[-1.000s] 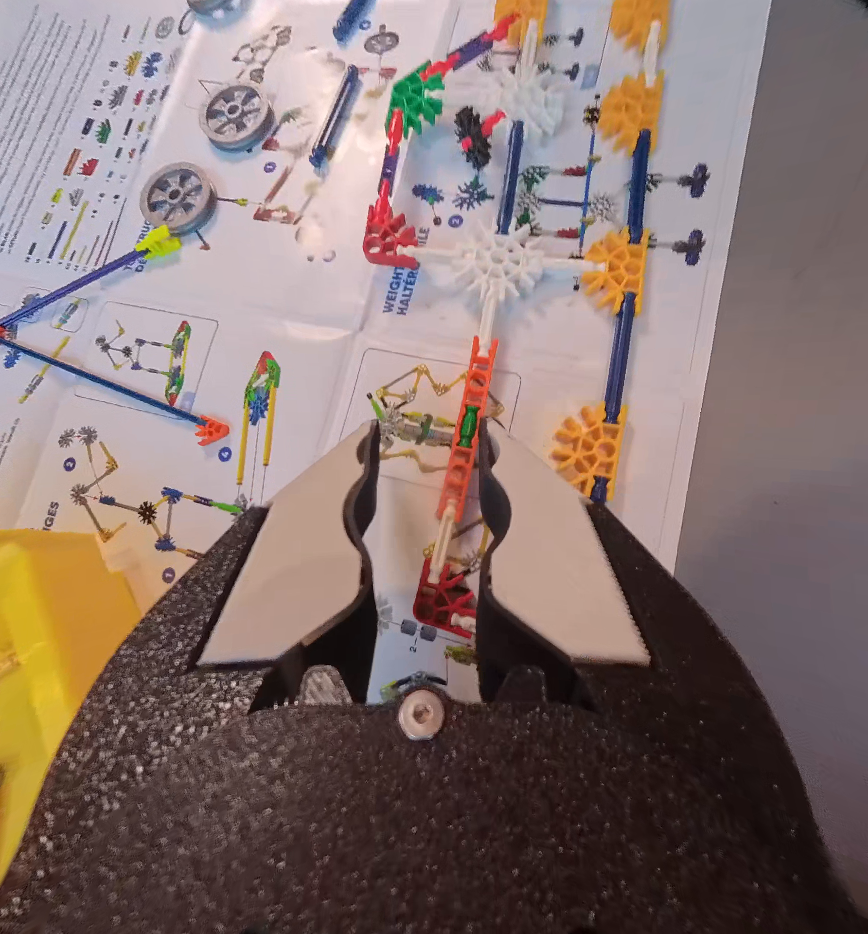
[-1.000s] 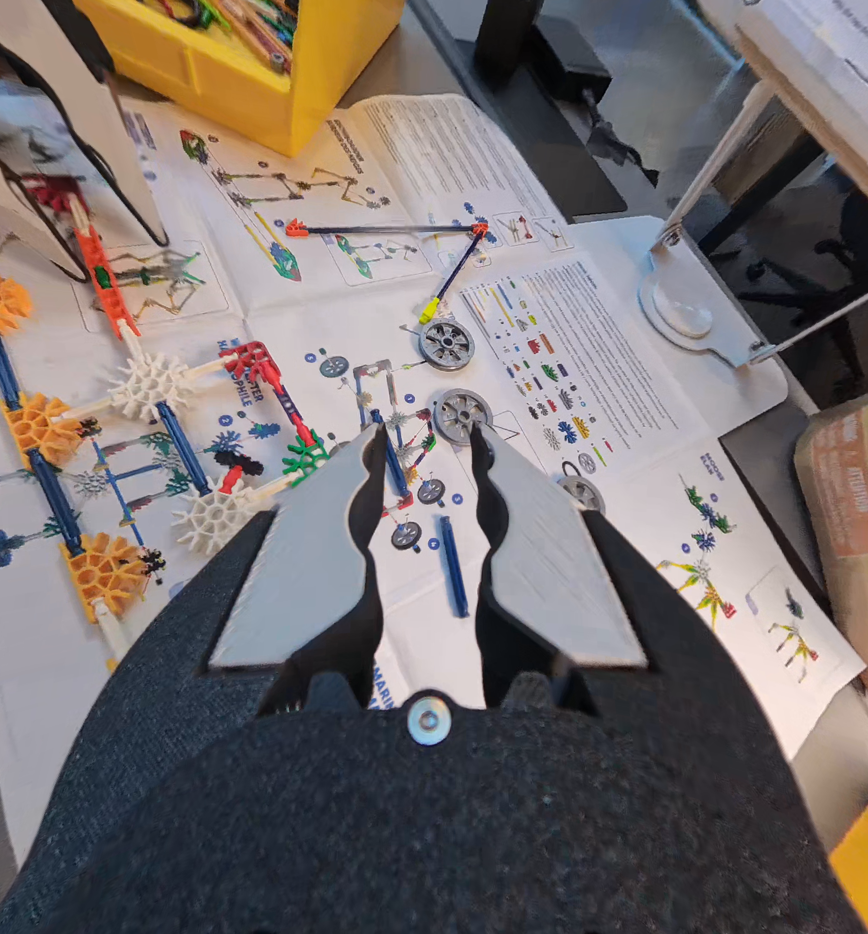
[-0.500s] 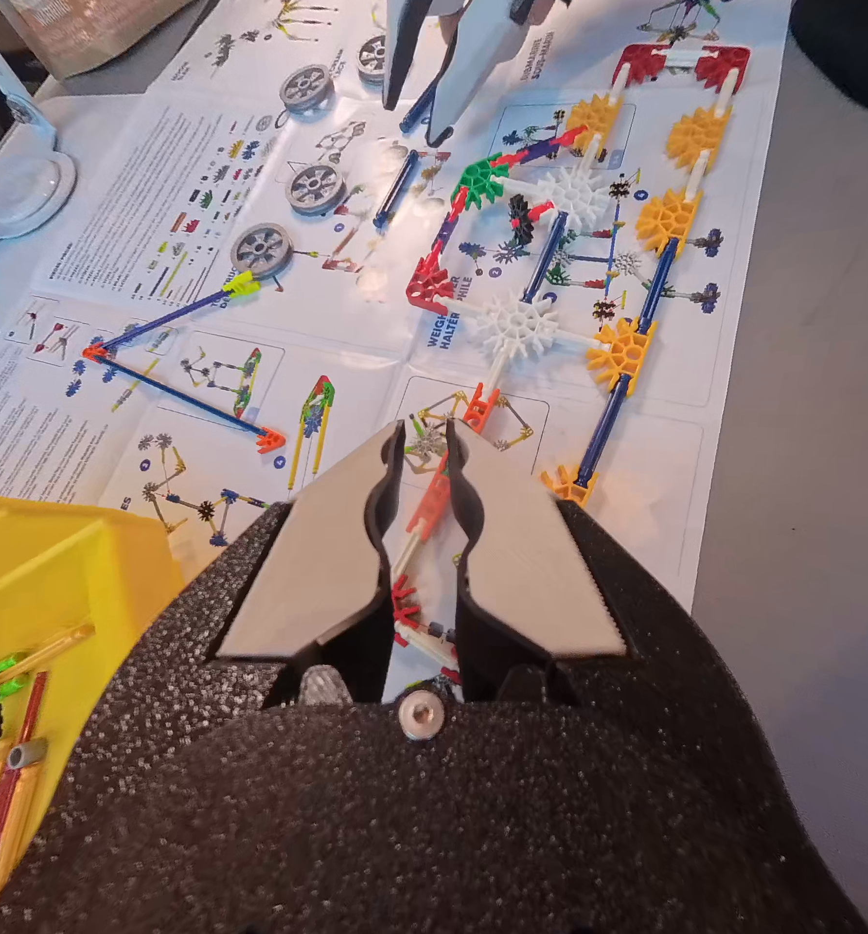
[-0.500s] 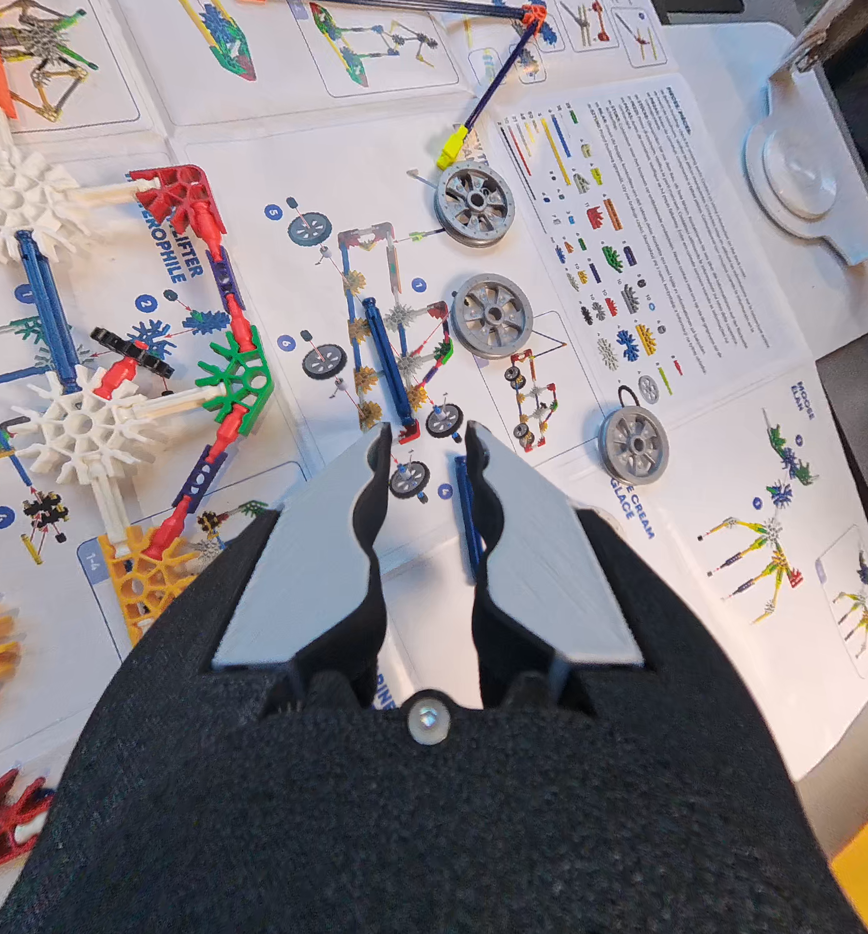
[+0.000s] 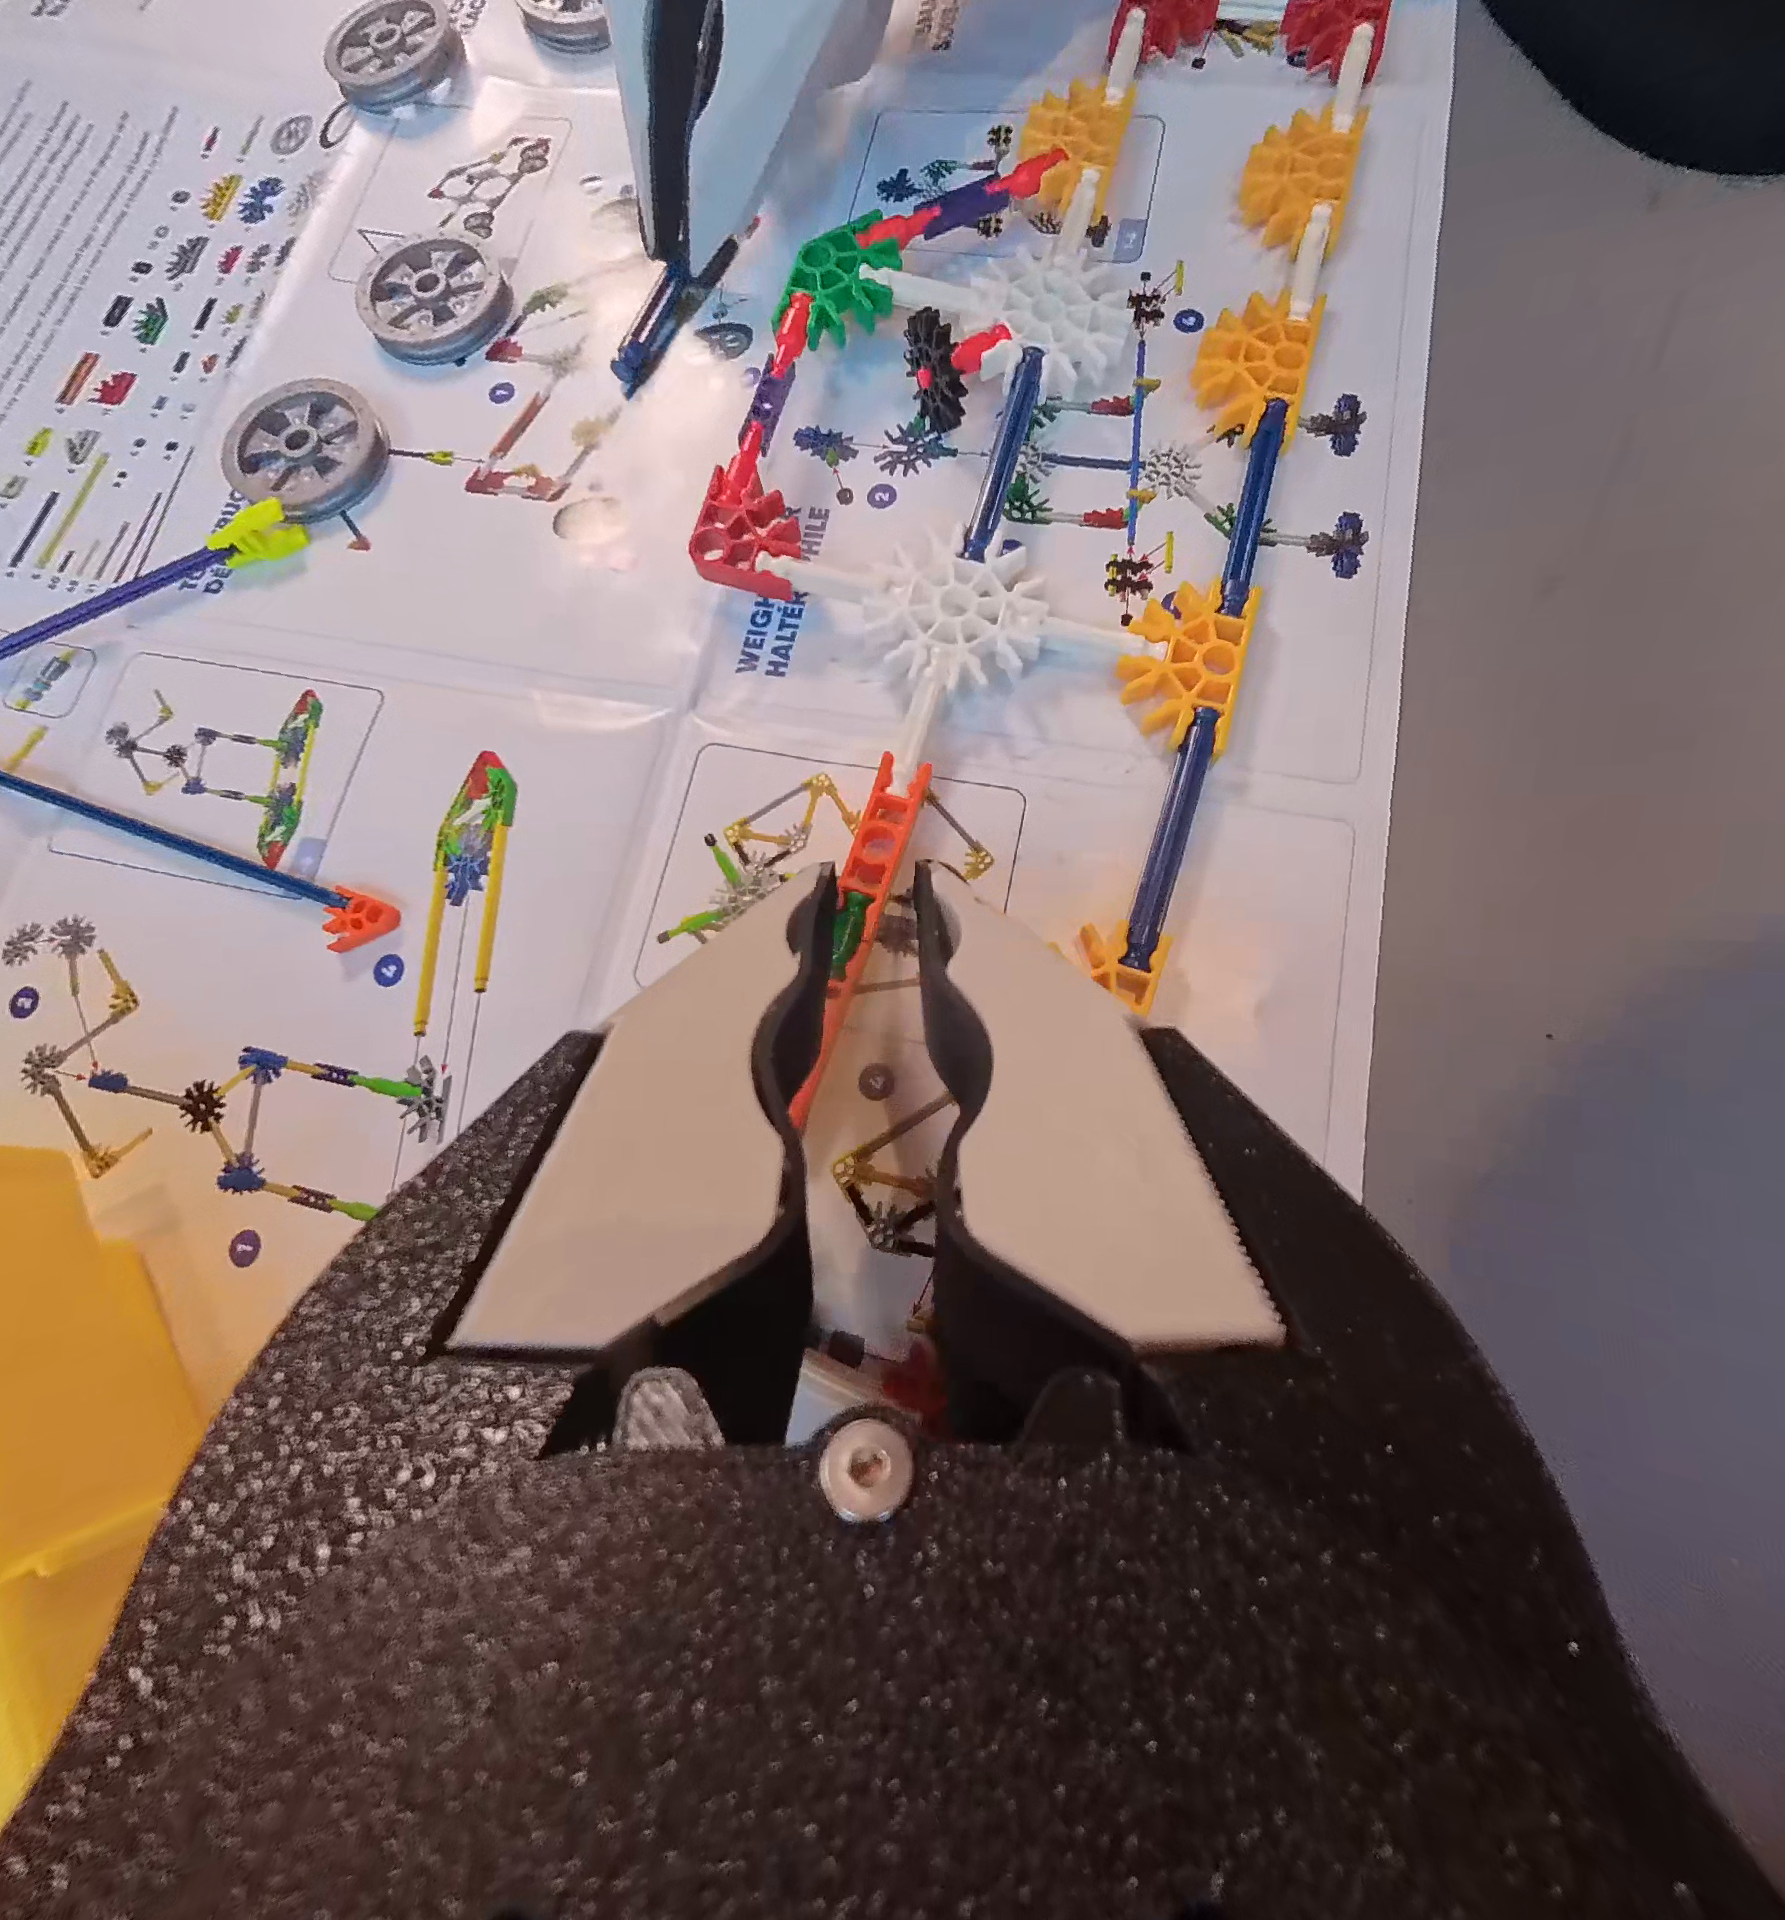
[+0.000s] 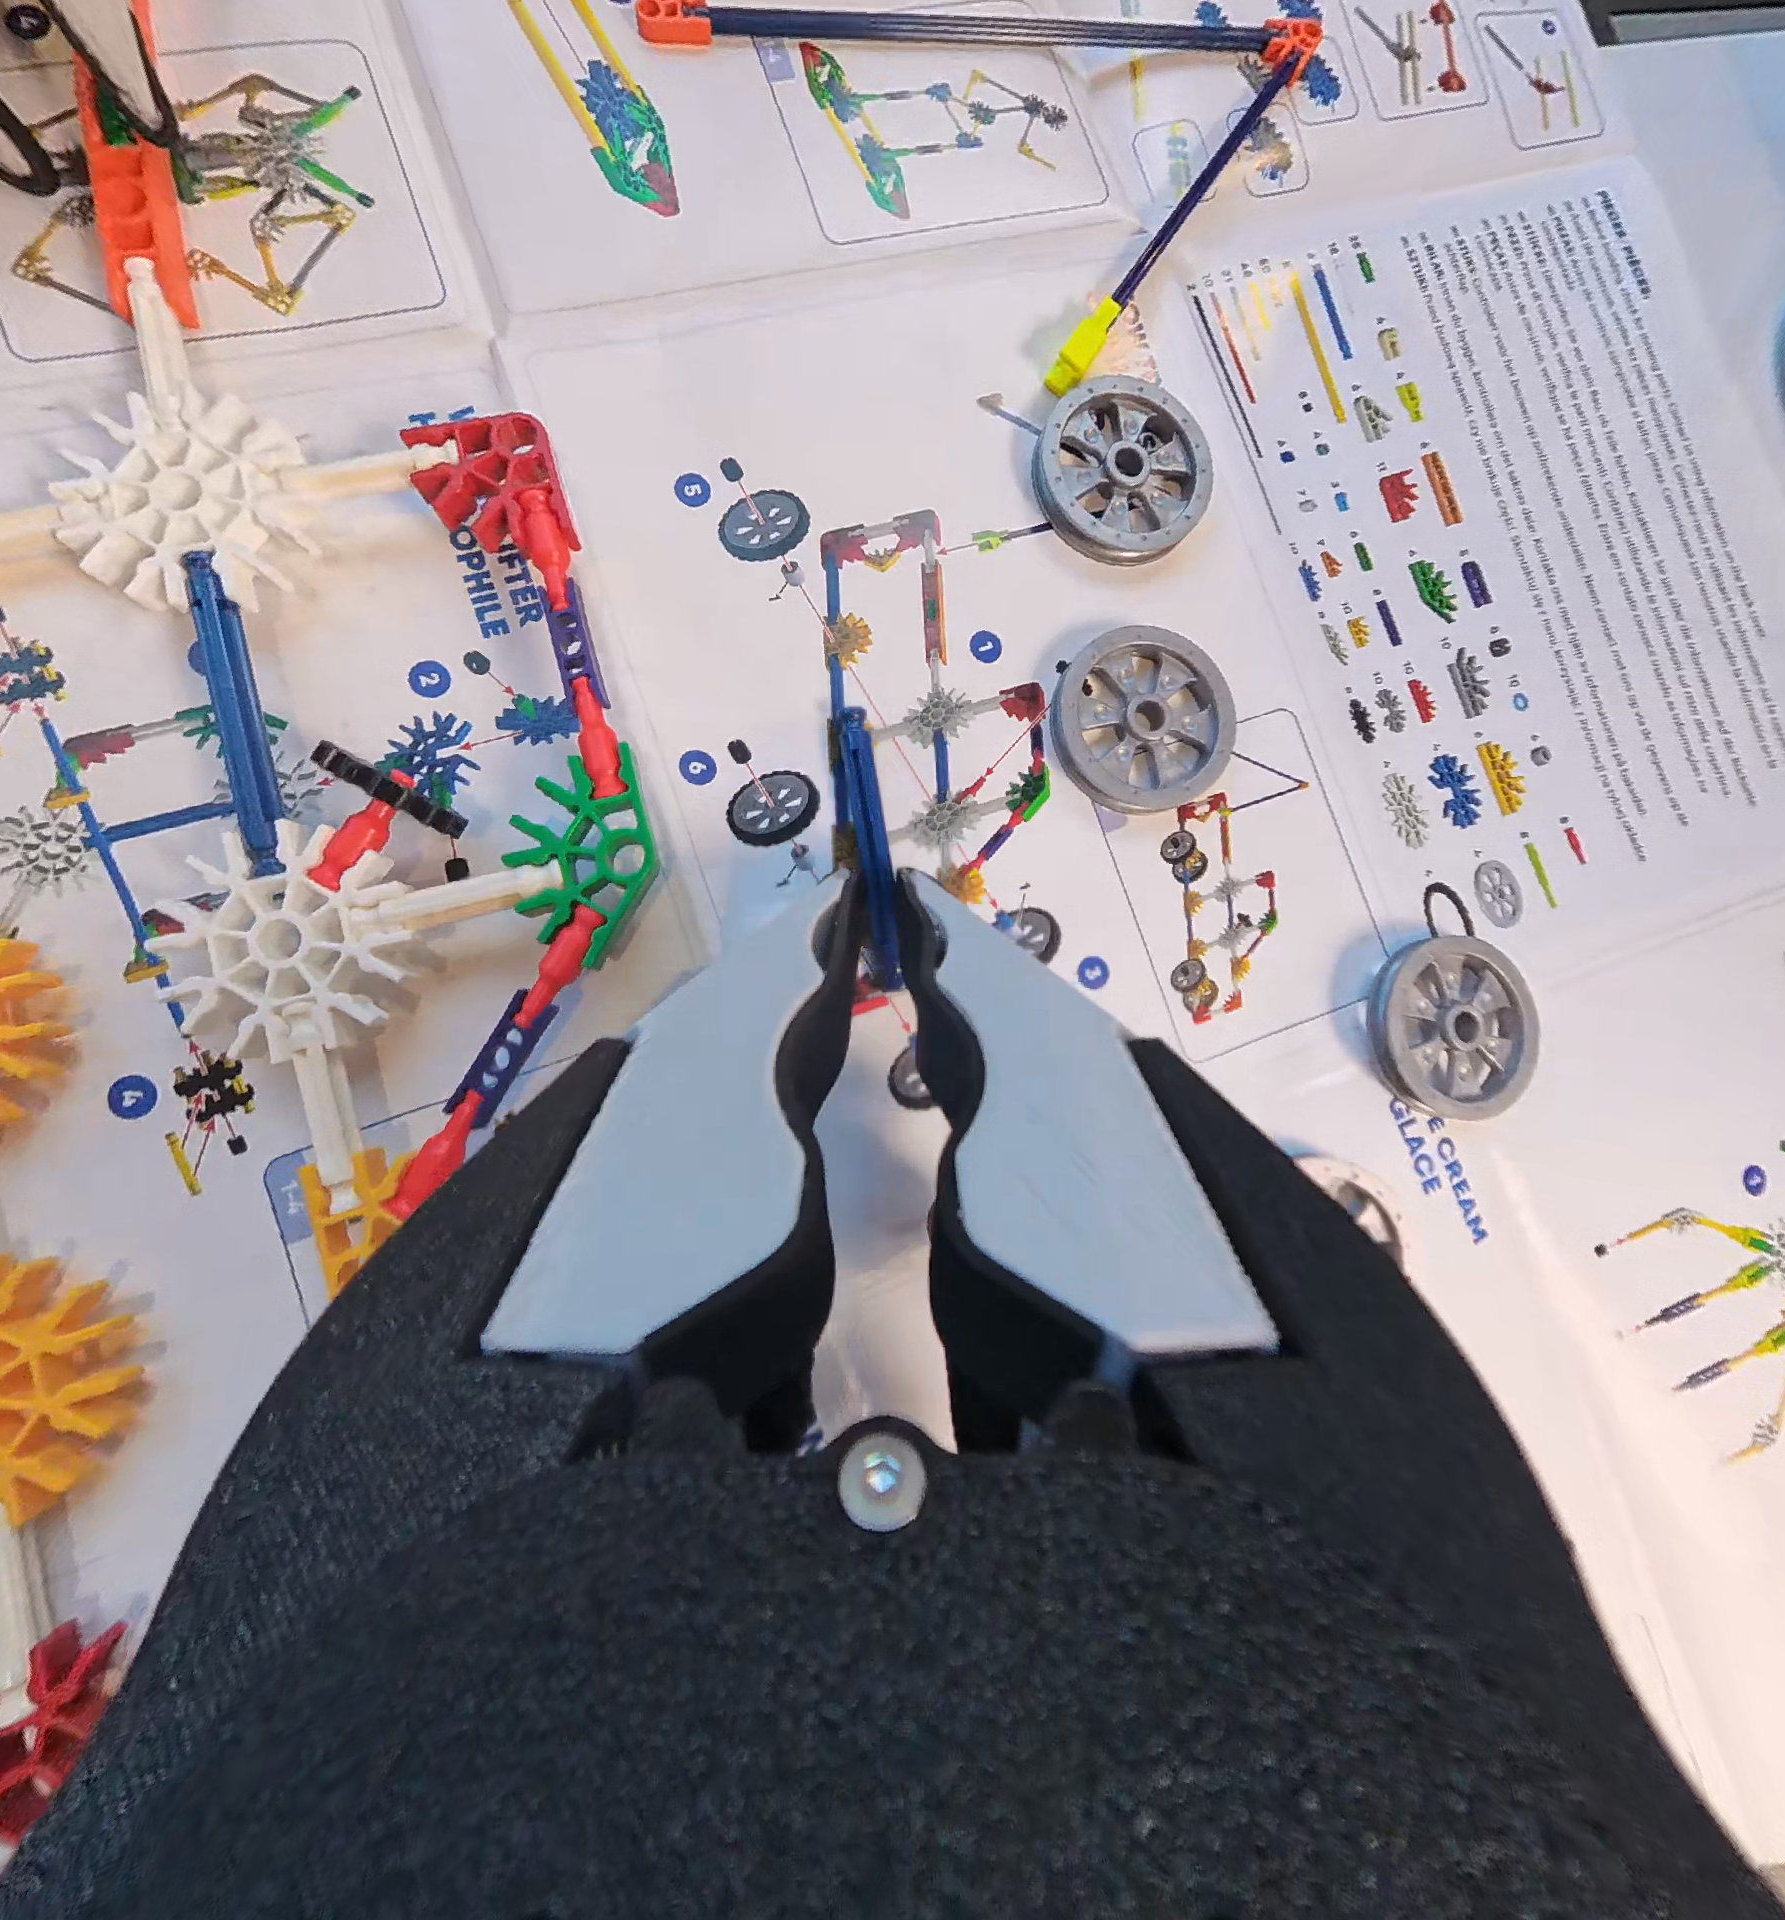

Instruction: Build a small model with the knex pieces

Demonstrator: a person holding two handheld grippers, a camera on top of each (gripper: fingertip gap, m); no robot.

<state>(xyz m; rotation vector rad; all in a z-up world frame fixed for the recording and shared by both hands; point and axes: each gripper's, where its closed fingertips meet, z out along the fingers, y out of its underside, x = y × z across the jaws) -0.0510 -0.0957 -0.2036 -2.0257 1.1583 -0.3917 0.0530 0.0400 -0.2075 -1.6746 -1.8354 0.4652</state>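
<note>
A flat frame of white, yellow, red and green connectors joined by blue and white rods lies on an instruction sheet. My left gripper is shut on the orange connector at the frame's near end. The orange connector also shows in the right wrist view. My right gripper is shut on a loose blue rod lying on the sheet beside the green connector. The right gripper also shows in the left wrist view, above the blue rod.
Three grey wheels lie to the right of the blue rod. Two long blue rods joined in a V end at an orange connector. A yellow bin stands at the near left. Grey table lies beyond the sheet's right edge. There is about 20 cm between the tips of the two grippers.
My left gripper has closed from wide open onto the orange connector. My right gripper has moved down to the loose blue rod and closed on it.
</note>
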